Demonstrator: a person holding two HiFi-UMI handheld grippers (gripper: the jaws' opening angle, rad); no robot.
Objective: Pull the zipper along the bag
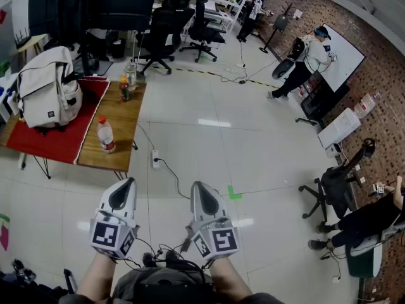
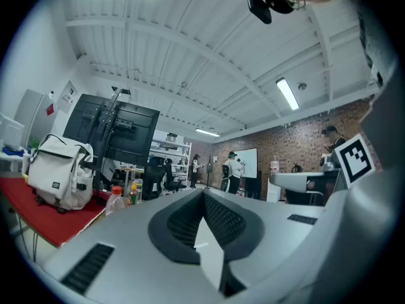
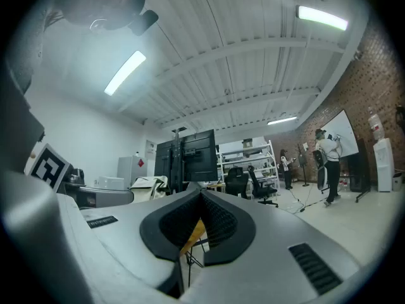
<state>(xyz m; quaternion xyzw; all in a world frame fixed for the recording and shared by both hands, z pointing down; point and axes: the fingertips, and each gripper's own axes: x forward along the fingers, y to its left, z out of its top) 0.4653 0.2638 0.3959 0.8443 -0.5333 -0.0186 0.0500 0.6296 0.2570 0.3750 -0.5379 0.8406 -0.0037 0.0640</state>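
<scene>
A white backpack [image 1: 47, 87] stands upright on a red cloth [image 1: 54, 138] on the wooden table [image 1: 117, 128] at the left; its zipper is too small to make out. In the left gripper view the backpack [image 2: 60, 173] is far off to the left. Both grippers are held over the floor, well short of the table. My left gripper [image 1: 130, 182] is shut with nothing between its jaws, as its own view [image 2: 204, 194] also shows. Beside it, my right gripper [image 1: 197, 186] is shut and empty too [image 3: 201, 195].
A red-capped bottle [image 1: 105, 133] and two more bottles [image 1: 128, 81] stand on the table's bare wood. A power strip with cable [image 1: 155, 159] lies on the floor. Office chairs [image 1: 166, 30] and a large black screen [image 1: 95, 2] stand behind. People stand at a whiteboard [image 1: 342, 56].
</scene>
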